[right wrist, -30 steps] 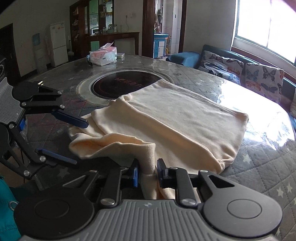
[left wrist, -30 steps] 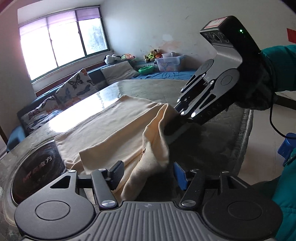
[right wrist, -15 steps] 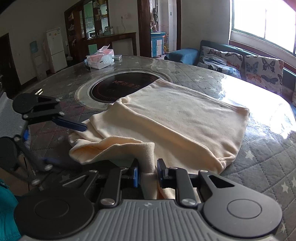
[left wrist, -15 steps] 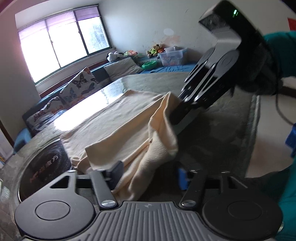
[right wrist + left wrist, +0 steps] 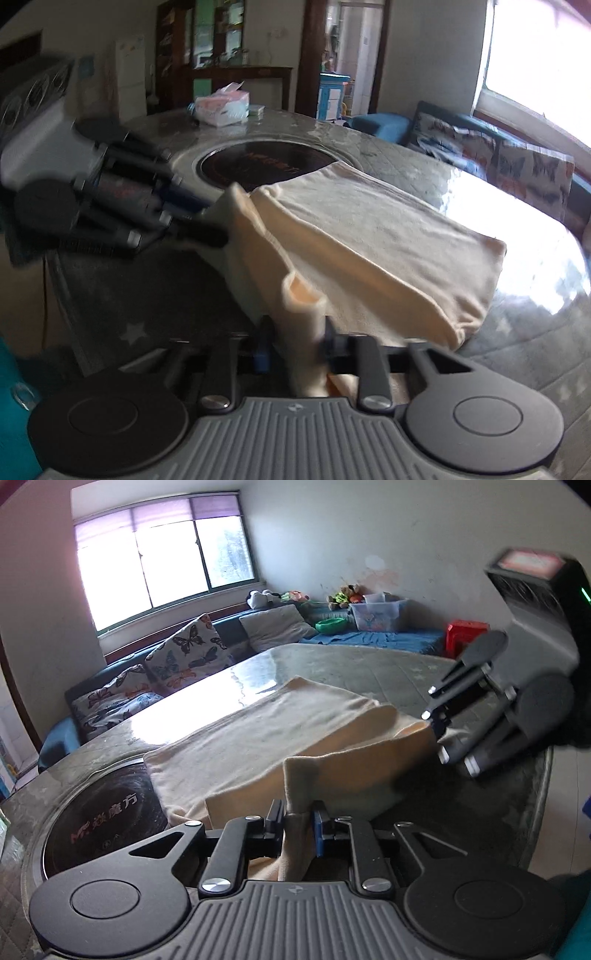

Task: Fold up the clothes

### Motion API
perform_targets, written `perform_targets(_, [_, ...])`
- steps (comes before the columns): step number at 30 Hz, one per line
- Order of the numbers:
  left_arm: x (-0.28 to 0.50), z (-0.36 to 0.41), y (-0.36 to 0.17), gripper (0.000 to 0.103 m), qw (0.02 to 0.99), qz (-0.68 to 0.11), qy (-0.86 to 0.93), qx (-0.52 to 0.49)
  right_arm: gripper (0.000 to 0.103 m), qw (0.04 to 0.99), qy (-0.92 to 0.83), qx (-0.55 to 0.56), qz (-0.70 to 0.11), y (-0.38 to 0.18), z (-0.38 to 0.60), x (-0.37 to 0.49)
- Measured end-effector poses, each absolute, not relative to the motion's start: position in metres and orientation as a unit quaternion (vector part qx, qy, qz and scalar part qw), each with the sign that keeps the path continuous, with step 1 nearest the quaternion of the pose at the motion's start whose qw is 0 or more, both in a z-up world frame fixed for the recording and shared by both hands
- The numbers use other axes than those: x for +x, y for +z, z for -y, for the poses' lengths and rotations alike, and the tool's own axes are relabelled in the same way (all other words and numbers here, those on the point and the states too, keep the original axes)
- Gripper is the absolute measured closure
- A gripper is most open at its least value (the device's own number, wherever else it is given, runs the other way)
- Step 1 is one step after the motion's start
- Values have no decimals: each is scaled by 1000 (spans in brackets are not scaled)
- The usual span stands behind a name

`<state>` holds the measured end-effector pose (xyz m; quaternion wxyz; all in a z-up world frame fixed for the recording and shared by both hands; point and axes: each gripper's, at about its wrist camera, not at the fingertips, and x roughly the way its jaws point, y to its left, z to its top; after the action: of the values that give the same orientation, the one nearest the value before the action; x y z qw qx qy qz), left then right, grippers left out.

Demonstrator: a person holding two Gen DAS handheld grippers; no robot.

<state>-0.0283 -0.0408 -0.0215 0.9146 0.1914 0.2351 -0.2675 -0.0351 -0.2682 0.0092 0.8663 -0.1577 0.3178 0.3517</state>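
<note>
A cream-yellow garment (image 5: 266,731) lies partly folded on the round table (image 5: 369,668). My left gripper (image 5: 299,825) is shut on one near corner of its edge. My right gripper (image 5: 295,345) is shut on the other near corner. The edge between them is lifted off the table and stretched. In the left wrist view the right gripper (image 5: 439,734) is at the right, holding the cloth. In the right wrist view the left gripper (image 5: 207,225) is at the left, blurred. The garment (image 5: 369,236) spreads beyond toward the window.
A dark round cooktop inset (image 5: 103,812) sits in the table beside the garment. A tissue box (image 5: 221,107) stands at the table's far side. A sofa with butterfly cushions (image 5: 177,653) runs under the window. The table edge (image 5: 535,812) is near on the right.
My left gripper was open beside the cloth and has shut on the near corner. Both grippers have lifted the edge and pulled it taut between them.
</note>
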Motion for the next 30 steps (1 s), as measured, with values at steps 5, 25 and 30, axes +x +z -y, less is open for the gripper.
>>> perform_targets(5, [-43,38,-34,57,911,-230,-254,227,90,875,349,-113,-317,20,277,-28])
perform_targets(25, [-79,16,-5,95,927,-202,-242,205,94,884,360,-99,-282,52,287,-65])
perform_targets(30, [-115,9,18,95,929,-203,-249,186,95,874,384,-105,-279,76,295,-99])
